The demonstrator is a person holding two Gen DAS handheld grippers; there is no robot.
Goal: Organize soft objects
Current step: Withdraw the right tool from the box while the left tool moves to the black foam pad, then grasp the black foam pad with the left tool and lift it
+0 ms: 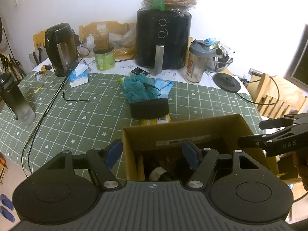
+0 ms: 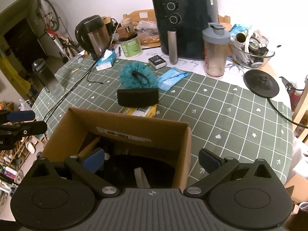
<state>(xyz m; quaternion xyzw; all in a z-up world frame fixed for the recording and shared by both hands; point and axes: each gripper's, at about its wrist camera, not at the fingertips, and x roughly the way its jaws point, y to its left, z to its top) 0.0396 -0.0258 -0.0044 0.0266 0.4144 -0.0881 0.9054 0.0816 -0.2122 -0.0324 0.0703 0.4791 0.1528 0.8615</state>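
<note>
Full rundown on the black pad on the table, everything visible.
The black pad is a thick, oblong, matte block, soft and foam- or fabric-like, dark all over with no visible markings. It lies flat on the green checked tablecloth, long side across the view, beyond the open cardboard box. Its far edge meets the teal mesh pouf; its near edge overlaps a yellow packet. No gripper touches it.
</note>
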